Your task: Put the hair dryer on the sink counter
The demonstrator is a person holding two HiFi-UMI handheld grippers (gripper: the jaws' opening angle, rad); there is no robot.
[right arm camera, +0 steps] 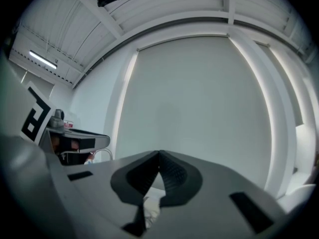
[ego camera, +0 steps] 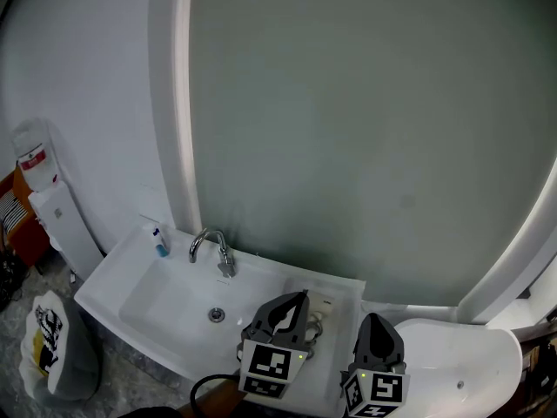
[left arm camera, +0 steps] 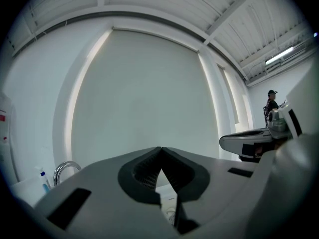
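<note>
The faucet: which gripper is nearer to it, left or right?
Left. The left gripper hovers over the counter right of the faucet; the right gripper is farther right, at the counter's edge.

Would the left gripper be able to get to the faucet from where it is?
Probably yes: the left gripper hangs just right of the faucet with nothing standing between them, though its shut jaws would have to open first.

No legible txt seen.

Rounded grey panel with lit rim on white wall
</note>
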